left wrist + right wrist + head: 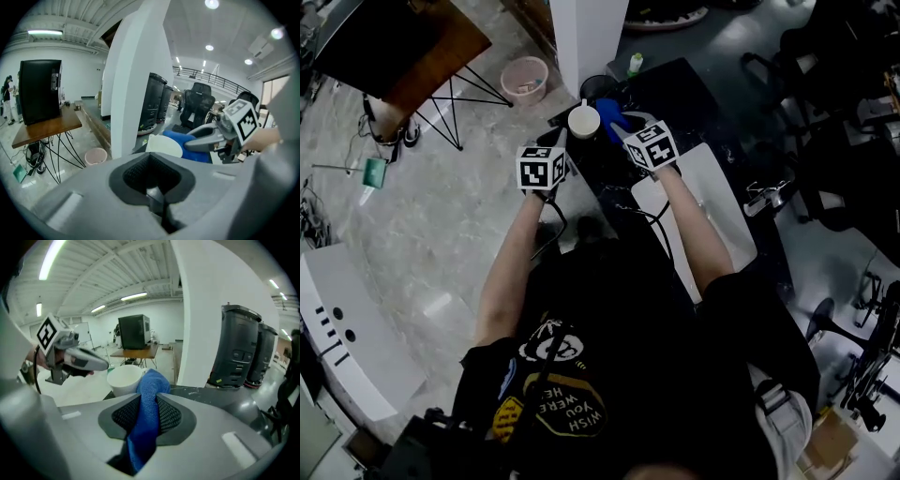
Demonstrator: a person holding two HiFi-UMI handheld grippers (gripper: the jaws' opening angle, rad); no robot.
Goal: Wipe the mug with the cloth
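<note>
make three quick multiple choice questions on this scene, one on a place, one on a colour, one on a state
1. In the head view, where is the cloth relative to the mug?
A. just right of it
B. left of it
C. down on the floor

2. What colour is the mug?
A. red
B. white
C. green

3. What is between the right tongs?
A. nothing
B. a spoon
C. the cloth

Answers:
1. A: the head view shows the blue cloth right beside the mug, on its right.
2. B: its rim and wall show white in every view.
3. C: in the right gripper view the cloth runs up between the two pads.
</note>
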